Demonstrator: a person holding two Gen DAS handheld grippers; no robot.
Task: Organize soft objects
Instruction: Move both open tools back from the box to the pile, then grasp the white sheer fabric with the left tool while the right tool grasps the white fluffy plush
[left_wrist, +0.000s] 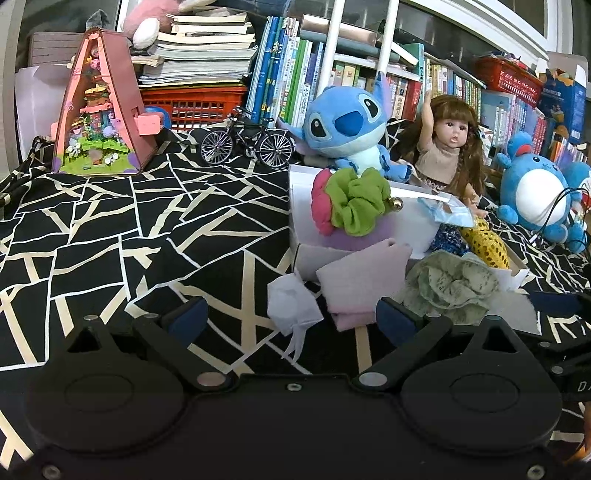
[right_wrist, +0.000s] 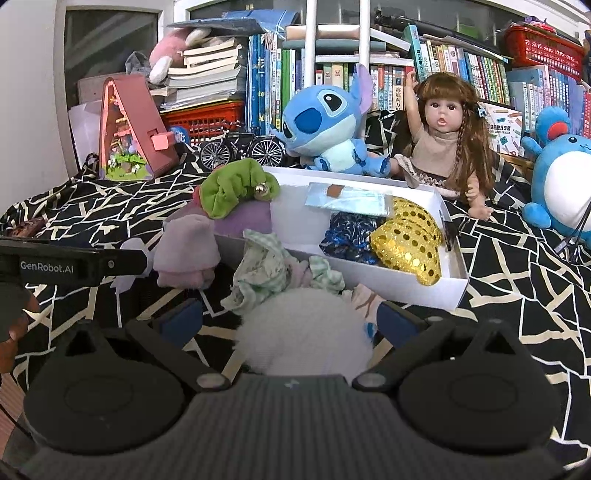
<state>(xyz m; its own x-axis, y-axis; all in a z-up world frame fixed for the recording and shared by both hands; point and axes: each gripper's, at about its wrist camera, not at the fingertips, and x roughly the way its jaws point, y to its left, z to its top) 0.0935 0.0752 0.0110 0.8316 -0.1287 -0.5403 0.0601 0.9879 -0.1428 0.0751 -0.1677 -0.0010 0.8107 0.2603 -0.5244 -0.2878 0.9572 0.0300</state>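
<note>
In the left wrist view my left gripper (left_wrist: 290, 317) is open above the black patterned cloth. Just past its fingertips lie a small white fabric piece (left_wrist: 291, 306) and a folded pink cloth (left_wrist: 362, 284); neither is gripped. A grey-green scrunchie (left_wrist: 450, 284) lies to the right. In the right wrist view my right gripper (right_wrist: 288, 319) is open with a white fluffy ball (right_wrist: 306, 332) between its fingers. A green checked cloth (right_wrist: 273, 273) lies beyond it against the white box (right_wrist: 406, 288). The box holds a gold sequin piece (right_wrist: 410, 243), a blue item (right_wrist: 347, 232) and a packaged mask (right_wrist: 347, 199).
A green and pink scrunchie (right_wrist: 236, 184) sits on a purple pad at the box's left end. A Stitch plush (right_wrist: 325, 122), a doll (right_wrist: 443, 140), a blue round plush (right_wrist: 561, 173), a model bicycle (left_wrist: 245, 142) and a pink toy house (left_wrist: 99, 110) stand behind. Bookshelves fill the back.
</note>
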